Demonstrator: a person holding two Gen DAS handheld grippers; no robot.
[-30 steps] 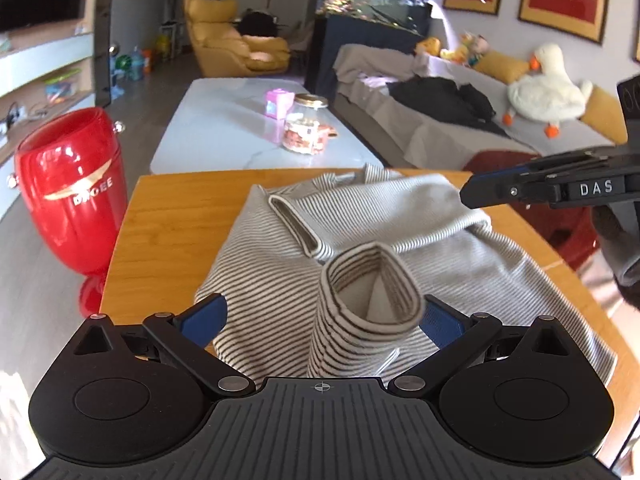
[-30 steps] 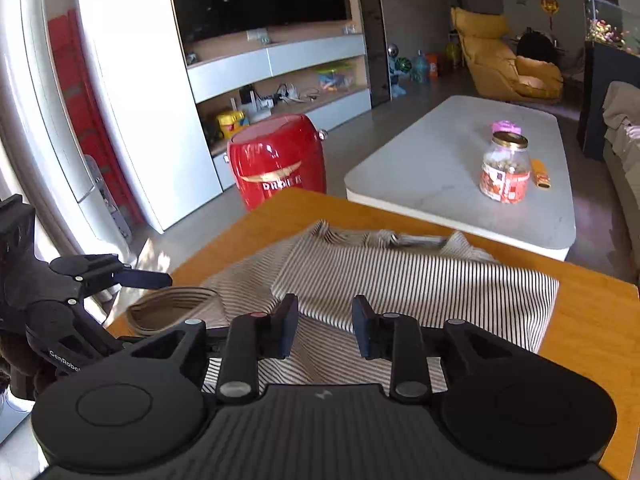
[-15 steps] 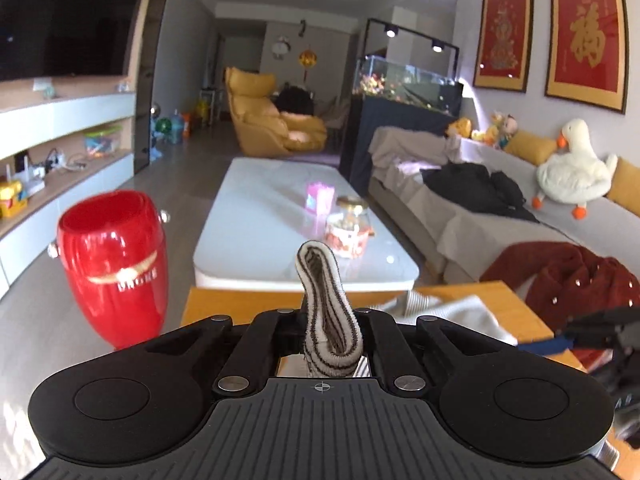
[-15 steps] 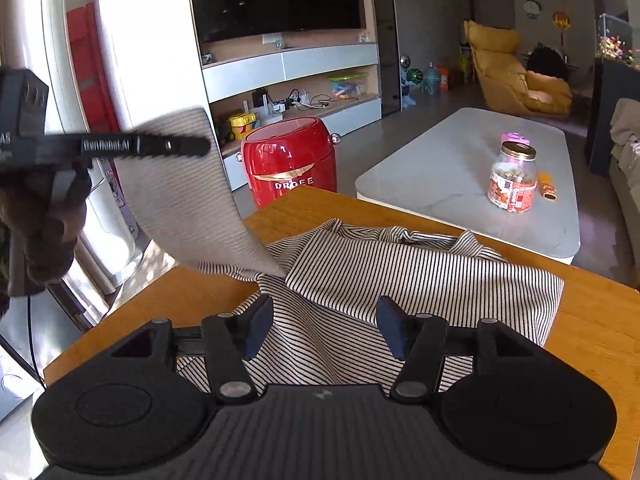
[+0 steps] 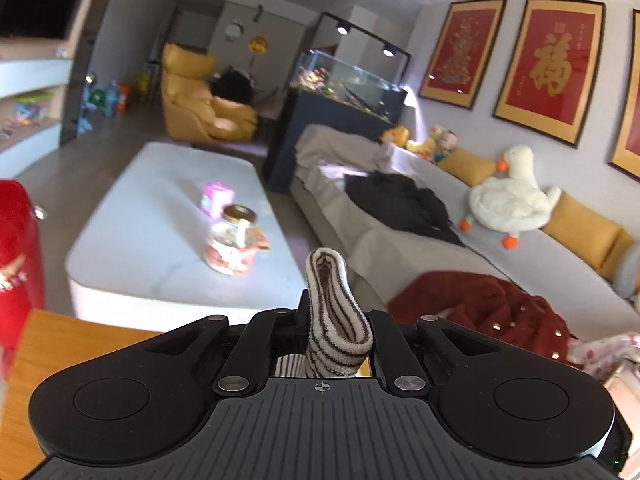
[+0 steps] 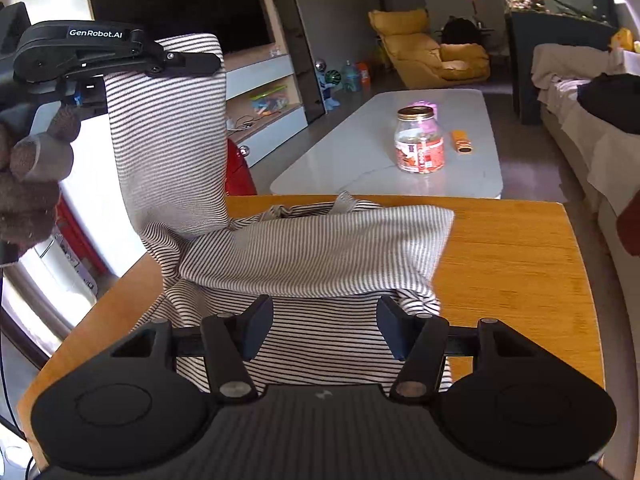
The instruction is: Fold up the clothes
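Note:
A grey-and-black striped shirt (image 6: 320, 248) lies rumpled on the wooden table (image 6: 512, 264). My left gripper (image 5: 336, 318) is shut on the shirt's sleeve cuff (image 5: 334, 300), which sticks up between its closed jaws. In the right wrist view the left gripper (image 6: 192, 62) sits high at the upper left, with the sleeve (image 6: 172, 152) hanging from it down to the shirt body. My right gripper (image 6: 324, 328) is open just above the shirt's near part. Striped cloth shows below and between its fingers, but the pads do not press on it.
A gloved hand (image 6: 28, 184) holds the left gripper. A red container (image 6: 238, 176) stands on the floor beyond the table's left corner. Farther back is a white coffee table (image 5: 168, 220) with a jar (image 5: 232, 240). On the right, a red garment (image 5: 480, 312) lies by the sofa.
The left gripper shut on the sleeve cuff and lifted it high off the table, pulling the sleeve upright. The right gripper's jaws widened and it shifted over the shirt.

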